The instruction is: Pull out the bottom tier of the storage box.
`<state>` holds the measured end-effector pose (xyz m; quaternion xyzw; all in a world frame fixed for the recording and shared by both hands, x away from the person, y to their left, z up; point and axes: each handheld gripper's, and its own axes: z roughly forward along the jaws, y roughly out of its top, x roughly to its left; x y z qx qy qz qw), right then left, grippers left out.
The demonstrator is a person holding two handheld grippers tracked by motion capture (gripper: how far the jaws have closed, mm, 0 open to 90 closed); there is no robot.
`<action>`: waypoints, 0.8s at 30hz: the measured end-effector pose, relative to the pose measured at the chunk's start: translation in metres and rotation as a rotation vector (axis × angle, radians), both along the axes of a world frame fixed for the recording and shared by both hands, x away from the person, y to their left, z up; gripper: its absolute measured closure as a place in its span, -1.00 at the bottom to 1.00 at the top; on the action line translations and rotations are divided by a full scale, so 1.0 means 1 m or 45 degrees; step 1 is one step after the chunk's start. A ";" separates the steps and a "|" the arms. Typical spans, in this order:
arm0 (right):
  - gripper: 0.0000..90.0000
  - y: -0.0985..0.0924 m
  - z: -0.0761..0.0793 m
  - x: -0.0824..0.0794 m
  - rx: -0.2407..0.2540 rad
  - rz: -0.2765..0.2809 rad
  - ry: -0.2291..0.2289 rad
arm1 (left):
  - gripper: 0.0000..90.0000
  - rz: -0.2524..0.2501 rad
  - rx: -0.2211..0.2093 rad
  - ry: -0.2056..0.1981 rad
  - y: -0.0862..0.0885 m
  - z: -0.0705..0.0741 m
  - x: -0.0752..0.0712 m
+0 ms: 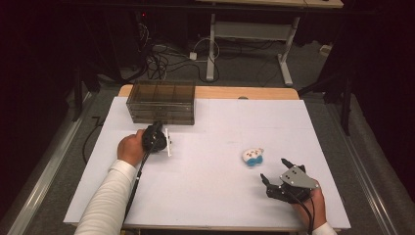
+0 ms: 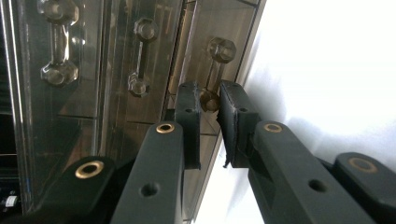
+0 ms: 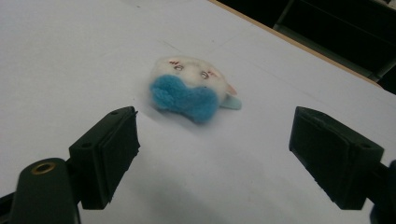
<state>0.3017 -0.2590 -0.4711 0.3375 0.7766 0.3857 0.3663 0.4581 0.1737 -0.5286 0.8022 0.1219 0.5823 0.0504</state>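
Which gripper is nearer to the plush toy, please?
The right. The right gripper sits just short of the toy, jaws open toward it without touching. The left gripper is far across the table at the drawer box, jaws around a handle.

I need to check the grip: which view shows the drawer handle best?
The left gripper view: the drawer handle sits close up between the left gripper pads. In the high view the hand and gripper cover it; the drawer box shows there.

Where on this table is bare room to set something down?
The wide white stretch between the left tongs and the plush toy is bare, as is the far right beside the drawer box. It is crowded at the drawer fronts and between the toy and the right tongs.
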 end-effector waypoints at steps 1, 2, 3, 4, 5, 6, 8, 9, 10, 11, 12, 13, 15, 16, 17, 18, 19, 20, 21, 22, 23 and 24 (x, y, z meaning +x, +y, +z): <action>-0.64 0.000 0.000 0.000 0.000 0.001 0.000 | 0.71 0.001 -0.008 0.001 0.000 0.000 -0.001; -0.64 0.000 0.000 0.000 0.001 0.000 -0.001 | 0.71 -0.002 -0.003 0.000 0.000 0.000 -0.002; -0.64 0.000 0.000 0.000 0.001 0.000 -0.001 | 0.71 -0.004 0.002 0.000 0.000 0.000 -0.004; -0.64 0.000 0.000 0.000 0.003 -0.001 0.000 | 0.70 -0.007 0.002 0.002 0.000 0.000 -0.007; -0.64 0.000 0.000 0.000 0.003 -0.001 0.000 | 0.70 -0.007 0.002 0.002 0.000 0.000 -0.007; -0.64 0.000 0.000 0.000 0.001 0.000 0.000 | 0.70 -0.012 -0.001 0.003 0.001 0.000 -0.008; -0.64 0.000 0.000 -0.001 0.000 0.002 0.001 | 0.70 -0.014 -0.007 0.003 0.001 0.000 -0.011; -0.64 0.000 0.000 -0.001 0.000 0.002 0.001 | 0.70 -0.014 -0.011 0.004 0.001 0.000 -0.012; -0.64 0.000 0.000 -0.001 0.000 0.002 0.000 | 0.70 -0.012 -0.015 0.008 0.001 0.000 -0.013; -0.64 0.000 0.000 -0.001 0.000 0.002 0.001 | 0.70 -0.010 -0.027 0.015 0.002 0.001 -0.013; -0.64 0.000 0.000 -0.001 -0.002 0.004 0.001 | 0.69 -0.008 -0.038 0.024 0.002 0.002 -0.014; -0.64 0.000 0.000 -0.001 -0.005 0.007 0.000 | 0.69 -0.006 -0.055 0.034 0.002 0.003 -0.014; -0.64 0.000 0.000 -0.001 -0.006 0.008 0.000 | 0.69 -0.006 -0.097 0.057 0.003 0.005 -0.016; -0.64 0.001 0.000 -0.001 -0.006 0.007 0.000 | 0.61 -0.015 -0.169 0.078 0.005 0.009 -0.017; -0.64 0.001 0.000 -0.001 -0.006 0.007 0.000 | 0.62 -0.015 -0.169 0.078 0.005 0.009 -0.017; -0.64 0.001 0.000 -0.001 -0.007 0.008 0.000 | 0.63 -0.024 -0.244 0.099 0.008 0.014 -0.019; -0.64 0.000 0.000 -0.001 -0.006 0.008 0.001 | 0.69 -0.024 -0.244 0.099 0.008 0.014 -0.019; -0.64 0.000 0.000 -0.001 -0.006 0.008 0.001 | 0.69 -0.034 -0.306 0.106 0.010 0.016 -0.020; -0.64 0.001 0.000 -0.001 -0.005 0.009 0.003 | 0.78 -0.043 -0.391 0.114 0.013 0.021 -0.020; -0.64 0.001 0.000 -0.001 -0.005 0.010 0.003 | 0.80 -0.043 -0.391 0.114 0.013 0.021 -0.020; -0.64 0.001 0.000 -0.001 -0.005 0.010 0.003 | 0.80 -0.041 -0.440 0.141 0.016 0.026 -0.018; -0.64 0.001 0.000 -0.001 -0.007 0.012 0.004 | 0.80 -0.021 -0.493 0.173 0.018 0.030 -0.017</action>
